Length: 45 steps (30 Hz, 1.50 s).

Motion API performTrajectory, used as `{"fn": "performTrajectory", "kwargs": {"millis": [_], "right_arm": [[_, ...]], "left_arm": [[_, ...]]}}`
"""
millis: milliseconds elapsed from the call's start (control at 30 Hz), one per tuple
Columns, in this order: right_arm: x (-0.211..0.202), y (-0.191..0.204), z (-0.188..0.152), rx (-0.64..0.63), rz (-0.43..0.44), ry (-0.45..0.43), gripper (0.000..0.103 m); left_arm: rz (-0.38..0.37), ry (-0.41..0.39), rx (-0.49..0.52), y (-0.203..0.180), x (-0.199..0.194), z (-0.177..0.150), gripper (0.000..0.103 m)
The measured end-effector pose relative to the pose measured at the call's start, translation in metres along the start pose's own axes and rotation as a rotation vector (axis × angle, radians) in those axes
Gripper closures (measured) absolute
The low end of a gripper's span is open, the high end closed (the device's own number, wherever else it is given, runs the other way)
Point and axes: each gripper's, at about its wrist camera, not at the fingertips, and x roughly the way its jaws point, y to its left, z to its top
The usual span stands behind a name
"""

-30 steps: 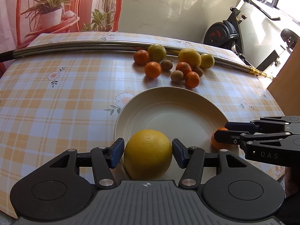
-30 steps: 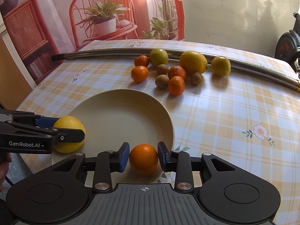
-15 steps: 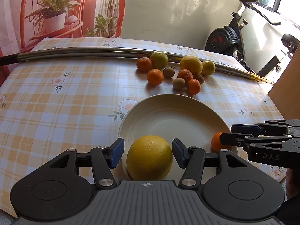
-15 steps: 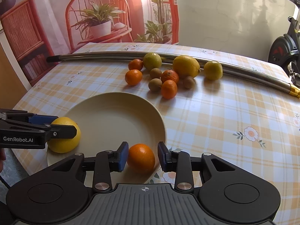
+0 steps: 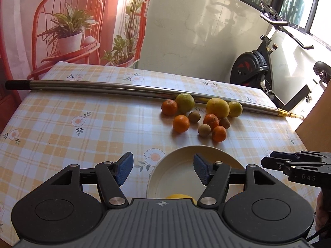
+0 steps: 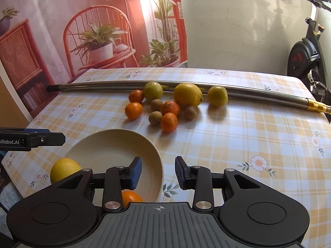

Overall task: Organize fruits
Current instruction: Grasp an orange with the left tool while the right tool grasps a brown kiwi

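Both grippers, 1 s ago closed on fruit, now stand released and raised: left gripper [image 5: 163, 170], right gripper [image 6: 158, 172]. The yellow citrus [image 6: 64, 169] and orange [image 6: 131, 198] rest in the plate [image 6: 115, 136]; 10 fruits [image 6: 169, 122] await transfer.

Both wrist cameras look forward and slightly down from the near table edge, side by side, sharing the plate [image 5: 165, 171] [image 6: 115, 142] and the fruit pile [image 5: 198, 115] [image 6: 165, 105].

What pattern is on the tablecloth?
The tablecloth has an orange, white and pale blue plaid check with scattered small flower prints, clearest in the right wrist view.
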Motion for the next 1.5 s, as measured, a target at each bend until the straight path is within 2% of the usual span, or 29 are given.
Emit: {"fn": "performTrajectory", "kwargs": {"millis": [167,333,533,600,833,967,1033,1100,1300,1367,1500], "right_arm": [[-0.004,-0.012,0.01,0.007,-0.03,-0.026,0.07],[-0.008,-0.022,0.026,-0.003,-0.061,-0.062,0.07],[-0.007,-0.031,0.047,-0.014,-0.085,-0.107,0.07],[-0.006,-0.033,0.052,-0.018,-0.09,-0.116,0.07],[0.008,-0.042,0.059,-0.022,-0.105,-0.107,0.069],[0.018,-0.046,0.057,-0.017,-0.109,-0.093,0.066],[0.025,-0.049,0.057,-0.001,-0.099,-0.083,0.066],[0.03,-0.054,0.057,0.016,-0.094,-0.076,0.066],[0.046,-0.069,0.058,0.057,-0.088,-0.056,0.066],[0.05,-0.072,0.058,0.065,-0.084,-0.049,0.066],[0.059,-0.077,0.057,0.081,-0.078,-0.037,0.066]], "left_arm": [[0.007,-0.037,0.009,0.003,-0.005,0.019,0.036],[-0.019,-0.059,-0.036,0.009,-0.008,0.043,0.036],[0.056,-0.097,0.033,0.001,-0.002,0.062,0.036],[0.051,-0.09,0.043,-0.001,0.004,0.066,0.036],[-0.051,-0.012,0.077,-0.01,0.047,0.07,0.036],[-0.083,0.057,0.159,-0.023,0.081,0.07,0.037],[-0.09,0.075,0.222,-0.032,0.096,0.069,0.037],[-0.096,0.094,0.243,-0.036,0.109,0.069,0.037],[-0.111,0.159,0.211,-0.037,0.146,0.07,0.042],[-0.114,0.179,0.222,-0.037,0.155,0.069,0.046],[-0.114,0.209,0.247,-0.039,0.17,0.068,0.046]]}}
